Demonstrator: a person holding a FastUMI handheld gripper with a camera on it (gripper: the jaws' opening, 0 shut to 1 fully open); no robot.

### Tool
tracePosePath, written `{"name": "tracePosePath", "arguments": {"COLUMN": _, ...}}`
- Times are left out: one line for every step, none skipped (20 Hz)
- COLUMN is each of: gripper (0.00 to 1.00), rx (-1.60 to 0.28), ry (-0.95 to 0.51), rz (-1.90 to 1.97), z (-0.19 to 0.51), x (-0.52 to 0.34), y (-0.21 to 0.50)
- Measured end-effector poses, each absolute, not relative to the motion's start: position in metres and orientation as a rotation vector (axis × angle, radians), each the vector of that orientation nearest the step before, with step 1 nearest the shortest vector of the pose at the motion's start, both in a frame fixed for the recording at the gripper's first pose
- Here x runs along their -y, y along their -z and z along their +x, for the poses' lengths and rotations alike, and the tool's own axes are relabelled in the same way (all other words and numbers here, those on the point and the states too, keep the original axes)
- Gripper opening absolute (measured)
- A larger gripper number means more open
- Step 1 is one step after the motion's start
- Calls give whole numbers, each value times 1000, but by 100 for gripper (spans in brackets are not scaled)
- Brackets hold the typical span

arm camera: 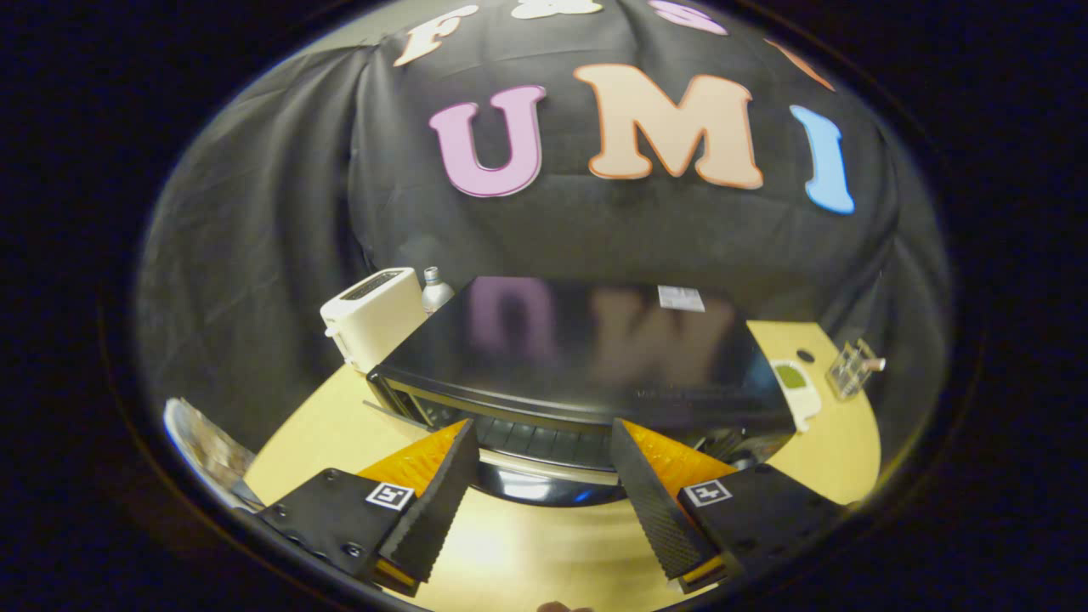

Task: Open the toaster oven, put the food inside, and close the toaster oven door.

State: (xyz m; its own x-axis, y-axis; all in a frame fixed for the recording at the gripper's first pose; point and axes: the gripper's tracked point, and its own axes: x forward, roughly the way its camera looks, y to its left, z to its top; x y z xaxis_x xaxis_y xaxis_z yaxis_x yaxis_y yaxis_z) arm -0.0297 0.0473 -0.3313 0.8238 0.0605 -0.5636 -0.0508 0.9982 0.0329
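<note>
The black toaster oven (586, 340) stands on a pale wooden table (323, 433), seen from above and in front, with its glossy top mirroring the wall. Its front shows rack bars (527, 438) just beyond my fingertips. Below them a glossy dark door panel (531, 489) with a pale strip lies between my fingers; it looks swung down, though I cannot be sure. My gripper (541, 429) is open, its fingers wide apart and holding nothing. At the table's left edge sits a shiny tray or plate (204, 450); what lies on it is too blurred to name.
A white slot toaster (374, 314) and a small bottle (435, 289) stand left of the oven at the back. To the oven's right lie a white object with a green patch (795, 382) and a clear plastic piece (850, 367). Black cloth walls the booth.
</note>
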Motion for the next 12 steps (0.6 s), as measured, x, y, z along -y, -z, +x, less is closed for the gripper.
{"name": "tracePosePath", "arguments": {"gripper": 99, "rx": -604, "ry": -73, "rz": 6, "z": -35, "x": -48, "y": 334}}
{"name": "tracePosePath", "arguments": {"gripper": 99, "rx": -606, "ry": -85, "rz": -12, "z": -41, "x": -50, "y": 332}}
{"name": "tracePosePath", "arguments": {"gripper": 99, "rx": -619, "ry": -94, "rz": -22, "z": -47, "x": -51, "y": 334}}
{"name": "tracePosePath", "arguments": {"gripper": 99, "rx": -634, "ry": -100, "rz": -22, "z": -55, "x": -52, "y": 339}}
{"name": "tracePosePath", "arguments": {"gripper": 99, "rx": -648, "ry": -108, "rz": -16, "z": -62, "x": -53, "y": 342}}
{"name": "tracePosePath", "arguments": {"gripper": 99, "rx": -654, "ry": -116, "rz": -10, "z": -68, "x": -54, "y": 345}}
{"name": "tracePosePath", "arguments": {"gripper": 99, "rx": -663, "ry": -125, "rz": -8, "z": -73, "x": -55, "y": 348}}
{"name": "tracePosePath", "arguments": {"gripper": 99, "rx": -675, "ry": -134, "rz": -13, "z": -78, "x": -57, "y": 354}}
{"name": "tracePosePath", "arguments": {"gripper": 98, "rx": -689, "ry": -144, "rz": -18, "z": -84, "x": -57, "y": 359}}
{"name": "tracePosePath", "arguments": {"gripper": 98, "rx": -706, "ry": -154, "rz": -20, "z": -95, "x": -58, "y": 364}}
{"name": "tracePosePath", "arguments": {"gripper": 98, "rx": -728, "ry": -164, "rz": -17, "z": -103, "x": -60, "y": 371}}
{"name": "tracePosePath", "arguments": {"gripper": 98, "rx": -754, "ry": -174, "rz": -13, "z": -111, "x": -61, "y": 381}}
